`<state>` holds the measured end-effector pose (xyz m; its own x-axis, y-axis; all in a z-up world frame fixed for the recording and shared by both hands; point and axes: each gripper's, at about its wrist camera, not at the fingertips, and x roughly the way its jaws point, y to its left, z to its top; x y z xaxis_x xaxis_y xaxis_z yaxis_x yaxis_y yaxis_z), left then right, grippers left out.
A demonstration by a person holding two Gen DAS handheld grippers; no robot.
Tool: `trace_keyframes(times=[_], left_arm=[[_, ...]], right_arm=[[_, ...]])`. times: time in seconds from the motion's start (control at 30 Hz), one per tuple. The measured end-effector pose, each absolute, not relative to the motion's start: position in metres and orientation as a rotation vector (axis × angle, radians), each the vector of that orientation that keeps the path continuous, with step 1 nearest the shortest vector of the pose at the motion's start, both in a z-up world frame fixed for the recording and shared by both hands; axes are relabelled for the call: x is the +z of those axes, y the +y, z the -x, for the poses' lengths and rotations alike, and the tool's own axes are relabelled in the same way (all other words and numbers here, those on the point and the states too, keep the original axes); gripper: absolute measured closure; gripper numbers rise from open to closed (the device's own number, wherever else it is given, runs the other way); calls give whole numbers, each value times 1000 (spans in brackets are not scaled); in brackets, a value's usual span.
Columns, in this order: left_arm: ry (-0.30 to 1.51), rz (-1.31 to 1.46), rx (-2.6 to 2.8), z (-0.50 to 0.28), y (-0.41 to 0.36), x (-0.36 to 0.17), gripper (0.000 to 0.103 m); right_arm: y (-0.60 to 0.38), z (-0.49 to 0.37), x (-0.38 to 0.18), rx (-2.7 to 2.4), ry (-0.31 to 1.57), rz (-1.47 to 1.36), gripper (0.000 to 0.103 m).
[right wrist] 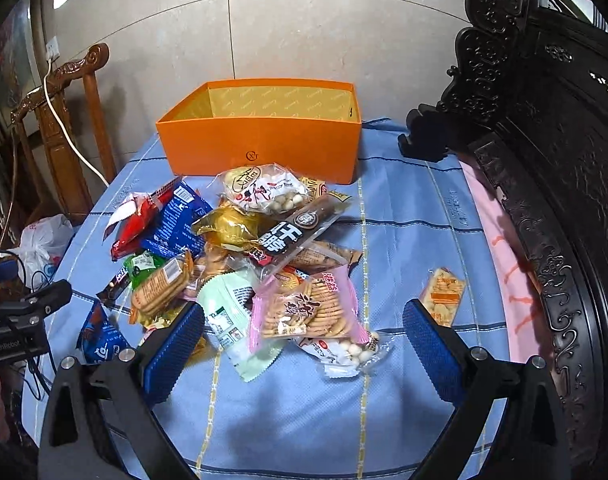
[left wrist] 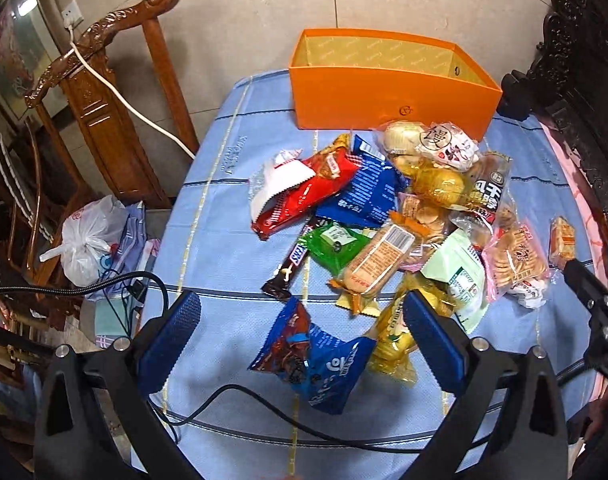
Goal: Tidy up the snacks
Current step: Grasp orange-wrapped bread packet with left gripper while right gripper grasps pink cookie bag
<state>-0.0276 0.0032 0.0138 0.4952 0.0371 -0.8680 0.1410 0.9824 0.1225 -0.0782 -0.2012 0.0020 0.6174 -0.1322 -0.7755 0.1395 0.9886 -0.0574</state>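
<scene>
Currently both grippers hover with fingers spread wide and nothing between them: the left gripper above a blue cookie packet, the right gripper above a pink cracker bag. Mixed snack packets lie heaped on the blue tablecloth just before the open orange box, which appears empty. One small cracker pack lies apart, rightward.

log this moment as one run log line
stage: start | left gripper: open, holding nothing | right gripper: open, holding nothing | snacks: piled on table | box: looks empty
</scene>
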Motion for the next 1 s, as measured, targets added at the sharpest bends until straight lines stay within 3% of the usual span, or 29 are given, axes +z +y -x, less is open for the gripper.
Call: trace_keyframes(times=[1.0], left_arm=[[1214,-188,-256,-31,-14,-78,4]], right_arm=[[-226,49,-62,-221,1029,-94,3]])
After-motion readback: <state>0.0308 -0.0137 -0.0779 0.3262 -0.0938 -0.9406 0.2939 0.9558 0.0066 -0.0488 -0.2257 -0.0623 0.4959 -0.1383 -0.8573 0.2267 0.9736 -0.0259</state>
